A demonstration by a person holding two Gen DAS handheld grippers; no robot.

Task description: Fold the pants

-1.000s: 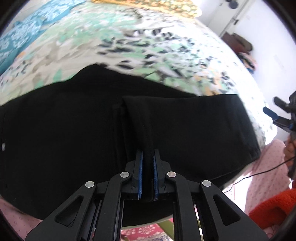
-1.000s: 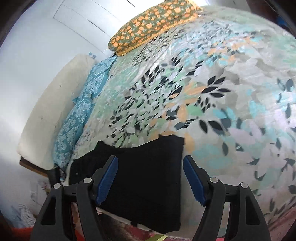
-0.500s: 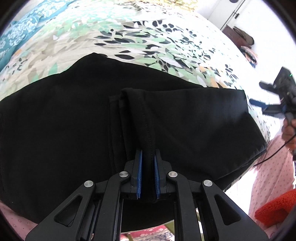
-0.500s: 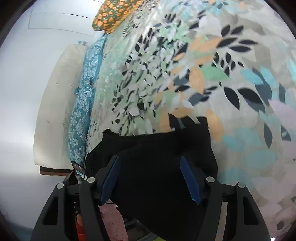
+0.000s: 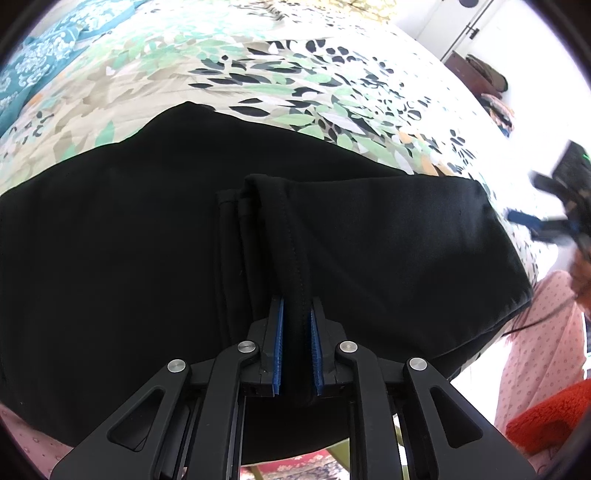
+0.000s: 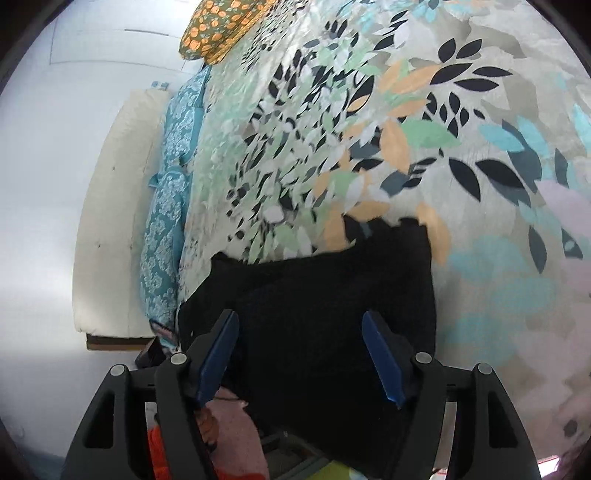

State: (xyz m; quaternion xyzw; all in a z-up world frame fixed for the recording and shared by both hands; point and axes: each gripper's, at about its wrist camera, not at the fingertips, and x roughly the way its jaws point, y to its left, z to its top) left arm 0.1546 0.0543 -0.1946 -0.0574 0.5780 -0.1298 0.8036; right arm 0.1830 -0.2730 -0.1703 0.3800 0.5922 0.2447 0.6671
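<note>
left tool [image 5: 296, 345]: jaws just easing apart, a fold of the black pants [image 5: 129, 258] still between them
right tool [image 6: 308, 356]: open above the pants, gripping nothing
bed [image 6: 480, 155]: pants lie on it

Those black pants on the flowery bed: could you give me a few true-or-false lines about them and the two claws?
1. The black pants lie on a leaf-patterned bedspread. True.
2. The left claw is empty. False: a hemmed edge of the pants sits between its blue pads; the jaws have just been opening slightly.
3. The right claw is clamped on the pants. False: its jaws stand wide apart above the fabric.
4. An orange-flowered pillow lies at the far end of the bed. True.
5. The pants are blue denim. False: they are plain black.
</note>
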